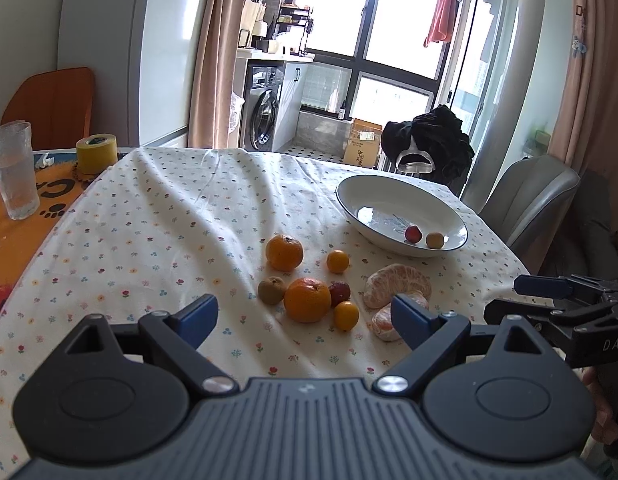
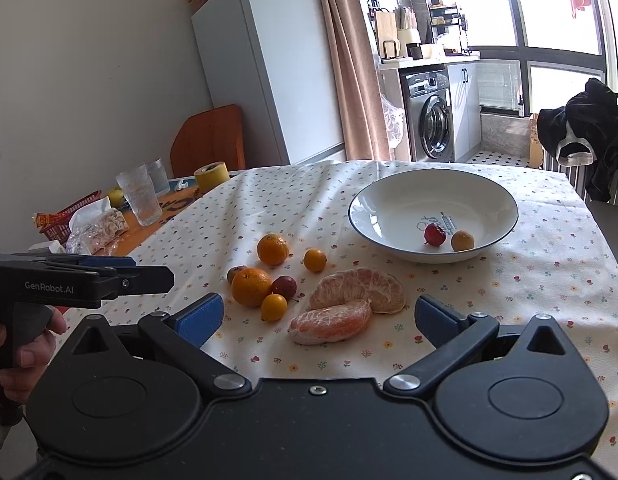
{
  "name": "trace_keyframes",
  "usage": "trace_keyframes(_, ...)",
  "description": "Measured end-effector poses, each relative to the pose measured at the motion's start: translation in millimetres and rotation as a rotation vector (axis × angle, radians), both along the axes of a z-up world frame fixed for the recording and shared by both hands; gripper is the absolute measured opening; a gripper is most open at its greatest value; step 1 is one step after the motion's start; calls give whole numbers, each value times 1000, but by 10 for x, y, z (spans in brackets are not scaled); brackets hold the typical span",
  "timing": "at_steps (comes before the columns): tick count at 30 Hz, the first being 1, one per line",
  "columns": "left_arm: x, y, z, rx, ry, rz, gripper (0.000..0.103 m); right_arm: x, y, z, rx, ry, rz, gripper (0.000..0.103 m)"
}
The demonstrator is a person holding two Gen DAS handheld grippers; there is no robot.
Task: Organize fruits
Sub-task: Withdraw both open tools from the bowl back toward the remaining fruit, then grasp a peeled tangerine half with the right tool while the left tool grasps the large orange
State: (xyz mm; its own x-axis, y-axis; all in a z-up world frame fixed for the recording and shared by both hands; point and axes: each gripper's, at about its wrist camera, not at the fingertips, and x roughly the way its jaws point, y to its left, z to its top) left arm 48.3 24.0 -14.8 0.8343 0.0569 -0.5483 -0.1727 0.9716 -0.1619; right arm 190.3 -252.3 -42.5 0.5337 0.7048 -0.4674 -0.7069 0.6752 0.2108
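Near the desk's front edge, the peeled orange pieces (image 2: pixel 337 320) lie straight ahead of the right tongs (image 2: pixel 319 314), long axis crosswise between the wide-open, empty jaws. The left tongs (image 1: pixel 305 316), also wide open and empty, face the whole fruit cluster (image 1: pixel 307 299). Toward the far right corner sits the bowl (image 2: pixel 389 184), well apart.

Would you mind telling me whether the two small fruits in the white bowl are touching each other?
Apart. The right wrist view shows a strip of white bowl between the red fruit and the yellow fruit.
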Motion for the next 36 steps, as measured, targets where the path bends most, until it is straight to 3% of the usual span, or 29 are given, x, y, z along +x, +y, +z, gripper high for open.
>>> trace_keyframes(12,157,47,-187,1,25,-28,88,124,205,-207,-74,10,27,103)
trace_keyframes(18,292,57,-286,-4,47,-56,78,206,356,-325,-132,2,53,103)
trace_keyframes(25,455,108,-405,-31,79,-65,59,318,426,-421,-141,15,71,103)
trace_keyframes(33,577,161,-501,-58,103,-64,50,387,523,-464,-136,28,107,101)
trace_keyframes(36,593,172,-516,-61,107,-64,49,393,584,-501,-155,27,110,95)
